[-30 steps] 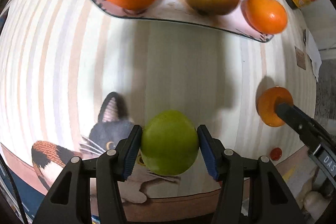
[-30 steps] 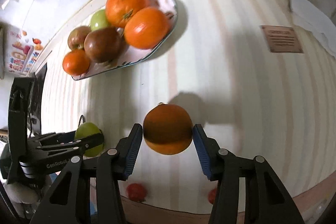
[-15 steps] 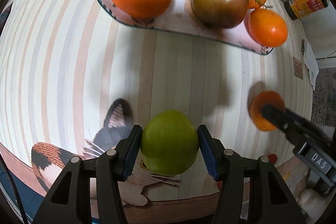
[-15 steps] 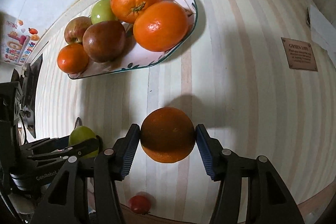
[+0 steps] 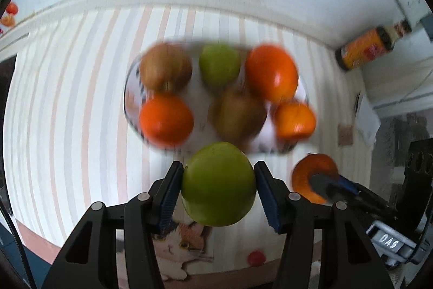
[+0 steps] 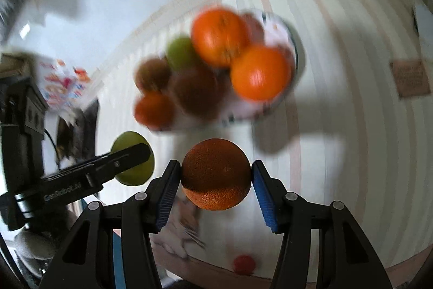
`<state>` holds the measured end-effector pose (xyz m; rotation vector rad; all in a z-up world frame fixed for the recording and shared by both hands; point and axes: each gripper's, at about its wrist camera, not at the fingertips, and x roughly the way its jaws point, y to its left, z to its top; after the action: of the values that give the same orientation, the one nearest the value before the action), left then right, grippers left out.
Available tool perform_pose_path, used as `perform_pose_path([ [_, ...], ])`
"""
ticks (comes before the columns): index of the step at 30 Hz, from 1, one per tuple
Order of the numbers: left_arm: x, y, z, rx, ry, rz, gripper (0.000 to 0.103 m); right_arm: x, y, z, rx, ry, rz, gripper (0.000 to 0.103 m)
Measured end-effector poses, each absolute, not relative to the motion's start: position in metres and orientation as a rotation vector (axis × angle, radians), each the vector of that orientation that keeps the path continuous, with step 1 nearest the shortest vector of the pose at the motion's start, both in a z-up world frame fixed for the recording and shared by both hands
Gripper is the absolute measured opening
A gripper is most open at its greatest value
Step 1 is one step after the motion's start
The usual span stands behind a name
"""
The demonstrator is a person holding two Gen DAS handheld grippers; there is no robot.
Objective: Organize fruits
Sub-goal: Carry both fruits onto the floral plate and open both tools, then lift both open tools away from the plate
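Two fruits aloft, near side of the plate [image 5: 130,88].
Left tongs [image 5: 217,187] clamped on green apple [image 5: 218,187]; right tongs [image 6: 215,178] clamped on orange [image 6: 215,178]. Both round, firm, likely smooth: hold across the widest middle, or they may roll.

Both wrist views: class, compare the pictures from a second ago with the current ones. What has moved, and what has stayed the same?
Both tongs have tilted up and lifted, so the wall now shows above the table; the plate of fruit sits lower in both views and is blurred by motion. Unchanged: the left tongs still clamp the green apple, the right tongs still clamp the orange, and six fruits remain on the plate.
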<state>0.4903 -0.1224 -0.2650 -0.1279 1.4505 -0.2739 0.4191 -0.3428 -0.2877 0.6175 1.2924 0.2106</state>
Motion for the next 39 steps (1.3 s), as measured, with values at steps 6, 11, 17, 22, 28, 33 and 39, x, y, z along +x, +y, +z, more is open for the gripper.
perform_pose_path([
  [6, 0.539, -0.128, -0.271, -0.112, 1.439, -0.221, 0.052, 0.467, -0.372, -0.270, 0.591, 1.221, 0.141, 0.057],
  [11, 0.567, -0.128, -0.281, -0.056, 1.459, -0.179, 0.052, 0.509, -0.389, -0.279, 0.536, 1.227, 0.083, 0.057],
  [17, 0.574, -0.139, -0.299, -0.018, 1.505, -0.176, 0.052, 0.535, -0.388, -0.307, 0.454, 1.283, 0.059, 0.057],
  [22, 0.573, -0.140, -0.311, -0.019, 1.541, -0.135, 0.052, 0.544, -0.381, -0.321, 0.408, 1.301, 0.073, 0.057],
  [28, 0.573, -0.139, -0.306, -0.048, 1.522, -0.145, 0.080, 0.546, -0.384, -0.333, 0.455, 1.349, 0.073, 0.063],
  [33, 0.573, -0.136, -0.294, -0.057, 1.488, -0.146, 0.084, 0.542, -0.383, -0.335, 0.449, 1.352, 0.072, 0.069],
  [39, 0.563, -0.130, -0.280, -0.026, 1.444, -0.103, 0.086, 0.535, -0.373, -0.312, 0.311, 1.335, -0.004, 0.095],
])
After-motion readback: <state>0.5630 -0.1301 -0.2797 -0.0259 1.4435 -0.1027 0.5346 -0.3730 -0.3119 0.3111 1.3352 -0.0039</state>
